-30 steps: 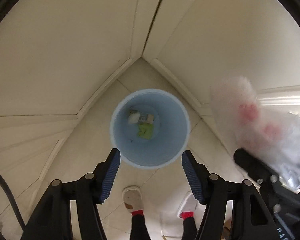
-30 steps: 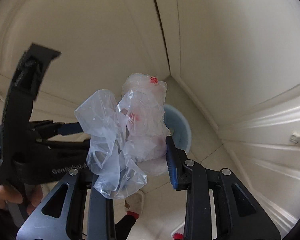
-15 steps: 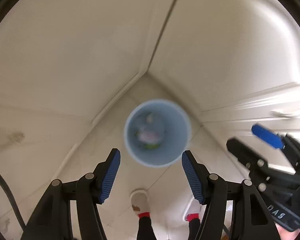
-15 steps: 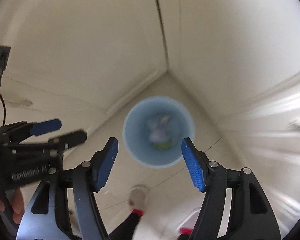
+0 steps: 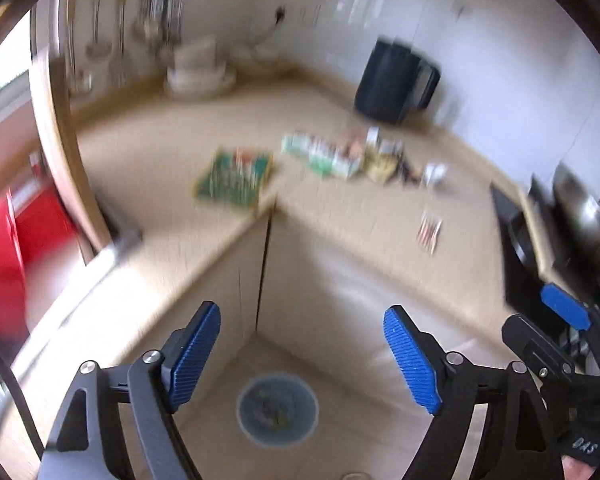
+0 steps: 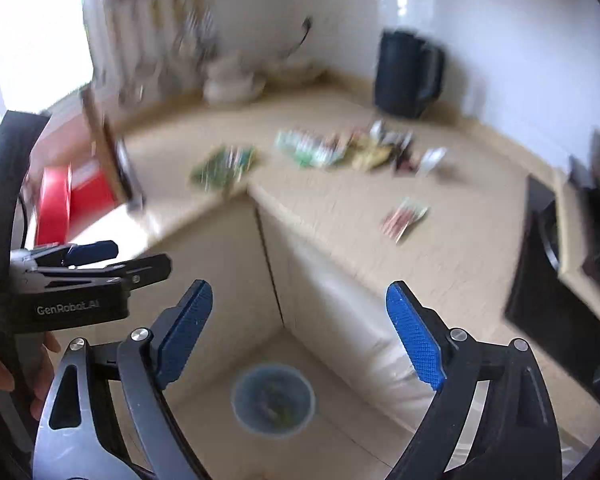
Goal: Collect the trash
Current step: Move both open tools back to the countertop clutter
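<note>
a black kettle (image 5: 396,82) stands on the beige counter (image 5: 160,160), stacked white dishes (image 5: 198,68) behind.

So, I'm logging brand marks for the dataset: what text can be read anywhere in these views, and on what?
"GenRobot.AI": white print on the black body of the left claw, in the right wrist view.
"DAS", partly cut off: white print on the body of the right claw, in the left wrist view.
Packets on the counter: too blurred to read.

Both grippers are held side by side, angled downward. The left gripper (image 5: 302,354) has its jaws opening with nothing between them. The right gripper (image 6: 300,330) is opening too, blue pads (image 6: 416,340) bare.
</note>
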`<state>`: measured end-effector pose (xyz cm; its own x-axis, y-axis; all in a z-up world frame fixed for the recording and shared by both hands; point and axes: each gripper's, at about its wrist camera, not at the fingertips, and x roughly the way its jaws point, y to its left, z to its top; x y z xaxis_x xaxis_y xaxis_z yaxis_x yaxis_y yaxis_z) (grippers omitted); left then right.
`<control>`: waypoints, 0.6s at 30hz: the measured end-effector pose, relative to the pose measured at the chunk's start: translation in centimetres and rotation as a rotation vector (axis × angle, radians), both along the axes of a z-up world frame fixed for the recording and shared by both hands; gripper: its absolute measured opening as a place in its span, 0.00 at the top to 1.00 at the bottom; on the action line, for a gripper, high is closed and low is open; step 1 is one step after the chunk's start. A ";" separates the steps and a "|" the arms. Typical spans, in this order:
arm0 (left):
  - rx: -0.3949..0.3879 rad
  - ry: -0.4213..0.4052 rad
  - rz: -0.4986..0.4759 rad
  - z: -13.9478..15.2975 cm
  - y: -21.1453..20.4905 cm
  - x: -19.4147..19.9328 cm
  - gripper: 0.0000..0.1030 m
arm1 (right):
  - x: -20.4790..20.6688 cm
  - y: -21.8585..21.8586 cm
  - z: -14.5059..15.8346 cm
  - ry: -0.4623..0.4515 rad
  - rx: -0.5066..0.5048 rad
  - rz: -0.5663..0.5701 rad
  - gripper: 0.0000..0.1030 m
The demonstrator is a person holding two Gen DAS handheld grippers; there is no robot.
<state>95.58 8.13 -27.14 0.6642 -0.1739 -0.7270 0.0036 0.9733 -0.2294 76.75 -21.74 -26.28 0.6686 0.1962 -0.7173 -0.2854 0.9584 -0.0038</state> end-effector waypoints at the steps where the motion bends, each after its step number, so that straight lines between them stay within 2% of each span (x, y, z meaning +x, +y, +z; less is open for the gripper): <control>1: -0.003 -0.027 0.003 1.5 -0.3 -0.4 0.17 | 0.0 0.4 1.2 -0.019 0.010 -0.019 0.14; 3: -0.003 -0.072 0.013 3.9 -0.9 -0.8 0.12 | 0.8 0.0 3.0 -0.049 0.036 -0.056 0.14; 7: 0.001 -0.086 -0.002 4.4 -2.4 -1.2 0.11 | 2.7 -1.9 4.1 -0.091 0.068 -0.108 0.13; 13: 0.060 -0.063 -0.008 2.6 -4.7 5.0 0.11 | 7.7 -5.2 3.0 -0.111 0.121 -0.208 0.12; 16: 0.074 -0.038 0.003 1.6 -5.7 9.5 0.11 | 10.5 -6.9 2.2 -0.108 0.125 -0.245 0.12; 18: 0.075 -0.018 0.012 0.0 -6.2 14.2 0.11 | 13.7 -8.1 1.0 -0.091 0.125 -0.266 0.12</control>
